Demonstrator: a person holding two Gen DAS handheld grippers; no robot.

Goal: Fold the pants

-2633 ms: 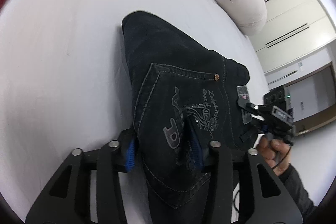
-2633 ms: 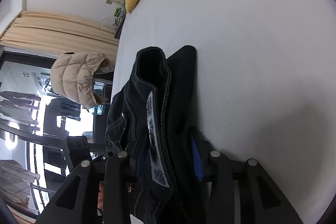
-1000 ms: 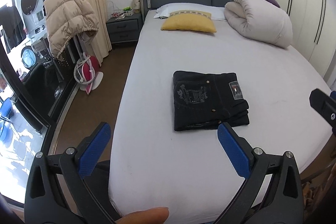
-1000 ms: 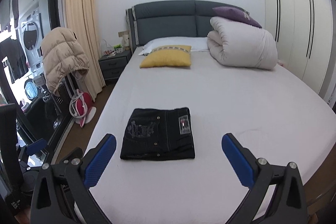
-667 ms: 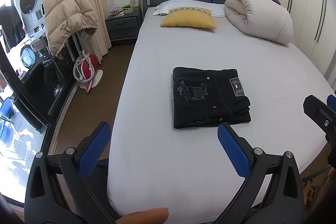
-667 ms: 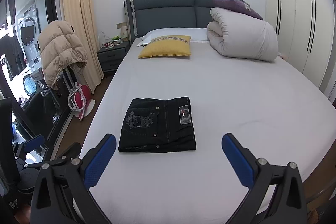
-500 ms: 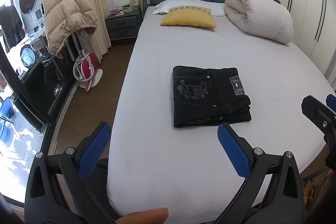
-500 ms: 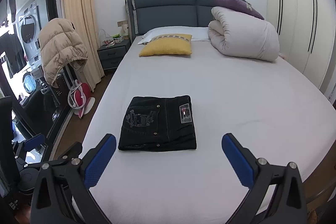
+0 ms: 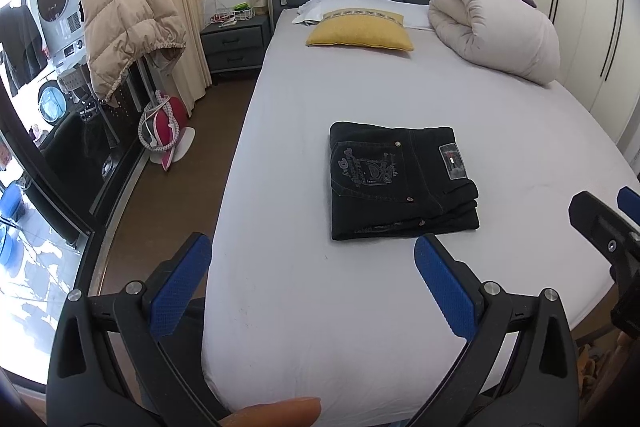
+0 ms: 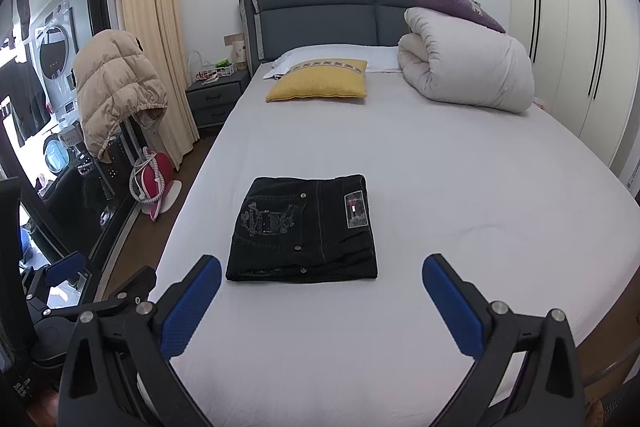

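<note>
The dark denim pants [image 9: 400,183] lie folded into a compact rectangle on the white bed [image 9: 304,307], back pocket and label up. They also show in the right wrist view [image 10: 306,229]. My left gripper [image 9: 312,271] is open and empty, held back near the bed's foot, well short of the pants. My right gripper [image 10: 320,287] is open and empty, also held back from the pants. The right gripper's finger tip shows at the right edge of the left wrist view [image 9: 600,223].
A yellow pillow [image 10: 320,81], a rolled white duvet [image 10: 468,71] and a purple cushion [image 10: 456,7] sit at the head of the bed. A nightstand [image 10: 214,99], a beige jacket on a rack [image 10: 116,87] and a red object on the floor [image 10: 154,183] stand left. Wardrobes [image 10: 580,47] line the right.
Both grippers let go of the pants and pulled back to the bed's foot, open. Over the last second the views barely shift; the folded pants lie still.
</note>
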